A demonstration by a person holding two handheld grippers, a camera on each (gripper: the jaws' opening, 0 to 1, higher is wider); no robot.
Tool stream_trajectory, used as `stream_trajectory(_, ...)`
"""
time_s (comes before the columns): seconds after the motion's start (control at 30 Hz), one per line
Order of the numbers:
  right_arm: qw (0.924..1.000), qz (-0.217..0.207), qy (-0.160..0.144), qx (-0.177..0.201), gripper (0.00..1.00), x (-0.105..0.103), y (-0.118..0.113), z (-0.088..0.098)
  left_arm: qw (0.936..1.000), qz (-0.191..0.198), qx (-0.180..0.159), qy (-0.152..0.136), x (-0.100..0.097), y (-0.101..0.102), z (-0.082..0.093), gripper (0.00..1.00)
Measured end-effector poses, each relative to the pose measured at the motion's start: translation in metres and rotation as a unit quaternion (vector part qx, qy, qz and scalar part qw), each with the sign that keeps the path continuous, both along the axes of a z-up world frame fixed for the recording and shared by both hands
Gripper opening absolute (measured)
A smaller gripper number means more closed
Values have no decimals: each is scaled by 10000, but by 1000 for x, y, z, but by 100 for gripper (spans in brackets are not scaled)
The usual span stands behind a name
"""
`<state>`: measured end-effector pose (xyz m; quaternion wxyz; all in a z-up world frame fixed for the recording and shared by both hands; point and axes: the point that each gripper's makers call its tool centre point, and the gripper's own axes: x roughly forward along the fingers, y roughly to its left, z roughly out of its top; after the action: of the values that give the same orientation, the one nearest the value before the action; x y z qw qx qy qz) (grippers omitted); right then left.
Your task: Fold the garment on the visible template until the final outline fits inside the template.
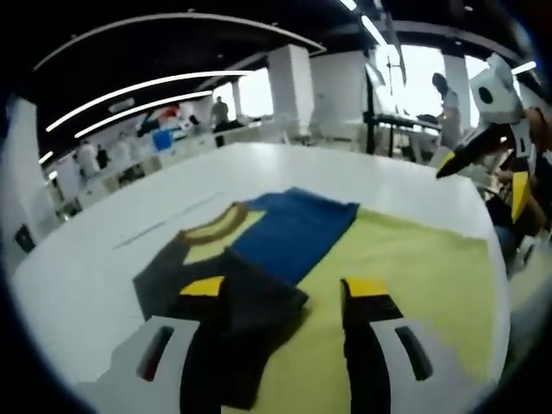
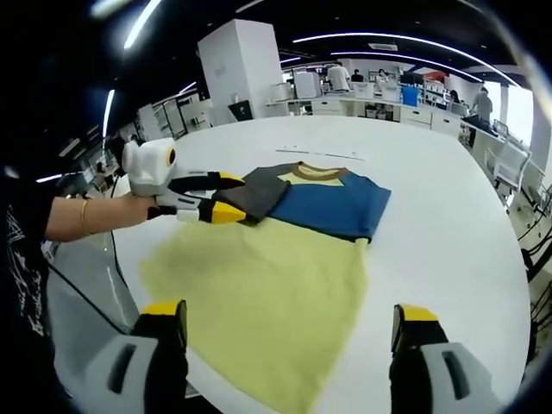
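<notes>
Nearest my left claw (image 1: 285,302): dark grey sleeve cloth of the garment (image 1: 285,237), bunched at my left-hand jaw and draped over it. From my right claw's camera, the left claw (image 2: 226,197) shows its two yellow tips closed together on that grey sleeve, so I count it clamped on the garment.

Nearest my right claw (image 2: 289,323): jaws wide apart, nothing between them, hanging above the near edge of the yellow template (image 2: 267,302).

Item, yellow template: a flat yellow sheet on the white table (image 2: 448,250), reaching from under my right claw away to the garment.

Item, garment: lies on the far part of the template, ahead of my right claw; blue body (image 2: 332,203), grey sleeve (image 2: 254,191) folded in at the left, yellow neck band (image 2: 321,172) at the far side.

Item, my hand (image 2: 129,211) and forearm, left of my right claw, holding the left claw.

Beyond the table: white pillars, desks, ceiling lights, people standing far off.
</notes>
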<state>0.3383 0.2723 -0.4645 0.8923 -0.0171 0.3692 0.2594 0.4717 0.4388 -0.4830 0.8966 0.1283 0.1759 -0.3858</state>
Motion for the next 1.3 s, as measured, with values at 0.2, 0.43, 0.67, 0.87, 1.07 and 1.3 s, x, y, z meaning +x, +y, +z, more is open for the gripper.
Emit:
stream_trajectory(0.2,10000,31,-20,-4,99,-1,1,1,9994,334,-9,-38,9,20,5,81)
stream_trajectory(0.43,10000,-34,-53,-4,99,-1,-2,4,9971,684,-337,86,16,49,8,91)
stream_trajectory(0.67,9999,-80,-63,-11,99,-2,-6,4,9954,852,-397,166,16,70,5,96)
stream_trajectory(0.87,10000,-87,-44,1,99,-3,-4,3,9932,1097,-191,346,9,85,-5,86)
stream_trajectory(1.07,10000,-70,-37,17,99,-2,-2,3,9903,1270,-96,546,8,98,-21,70)
stream_trajectory(1.3,9999,-106,-23,21,99,-3,-3,3,9895,1282,180,638,9,113,-35,47)
